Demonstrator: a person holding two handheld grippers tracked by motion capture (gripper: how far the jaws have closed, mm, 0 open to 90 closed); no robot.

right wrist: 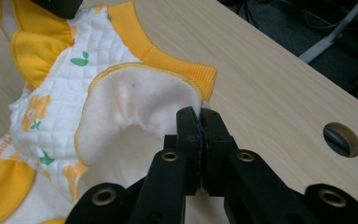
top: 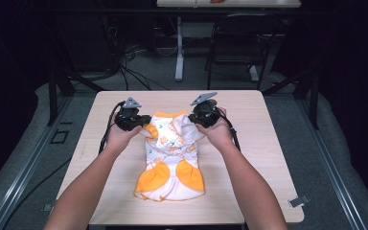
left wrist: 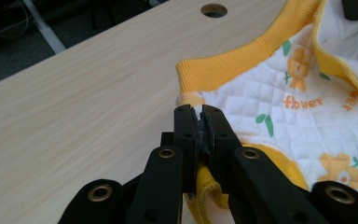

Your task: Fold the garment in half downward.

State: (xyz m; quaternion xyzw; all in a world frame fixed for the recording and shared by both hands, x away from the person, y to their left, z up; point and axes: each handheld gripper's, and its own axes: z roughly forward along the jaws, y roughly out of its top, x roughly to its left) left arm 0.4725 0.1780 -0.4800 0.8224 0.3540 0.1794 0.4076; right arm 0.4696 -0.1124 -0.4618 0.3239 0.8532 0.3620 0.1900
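Indoors, pale wood table (top: 249, 191), grey floor (top: 345, 158), both jaws clamping baby garment (top: 172, 158).

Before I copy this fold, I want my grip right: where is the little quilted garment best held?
At its two upper corners beside the yellow collar band, coming in from each side. The garment lies flat, edges thin; left gripper and right gripper pinch there.
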